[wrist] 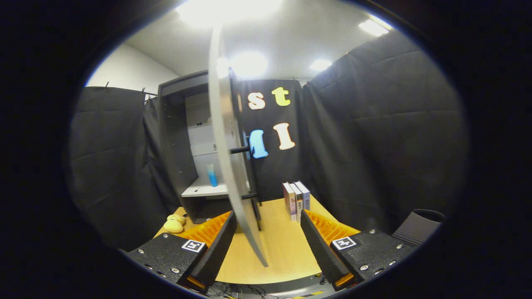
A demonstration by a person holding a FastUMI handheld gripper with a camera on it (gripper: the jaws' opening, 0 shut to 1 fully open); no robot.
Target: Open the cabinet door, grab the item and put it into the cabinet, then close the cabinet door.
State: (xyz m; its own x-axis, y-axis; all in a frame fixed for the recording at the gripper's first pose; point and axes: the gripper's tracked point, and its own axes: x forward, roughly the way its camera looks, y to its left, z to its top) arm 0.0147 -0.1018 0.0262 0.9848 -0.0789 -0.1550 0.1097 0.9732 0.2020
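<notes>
My tongs [268, 245] are spread wide, gripping nothing, and the door [224, 137] stands edge-on between my fingers [218, 245], closer to the left one, its lower corner hanging over the worktop [282, 245]. Two dark handle posts [241, 150] stick out from its right face. Left of the door the cabinet [176, 141] is open; a blue bottle [212, 175] stands upright on its pale shelf [203, 191], near the door's edge. Right of the door there is bare worktop up to my right finger, and beyond that finger three books [296, 200] stand upright together near the back wall. Two yellow plush pieces [174, 223] lie at the worktop's left edge, beside the cabinet's foot. A dark ribbed bin [417, 228] stands off the worktop, right of my tongs.
</notes>
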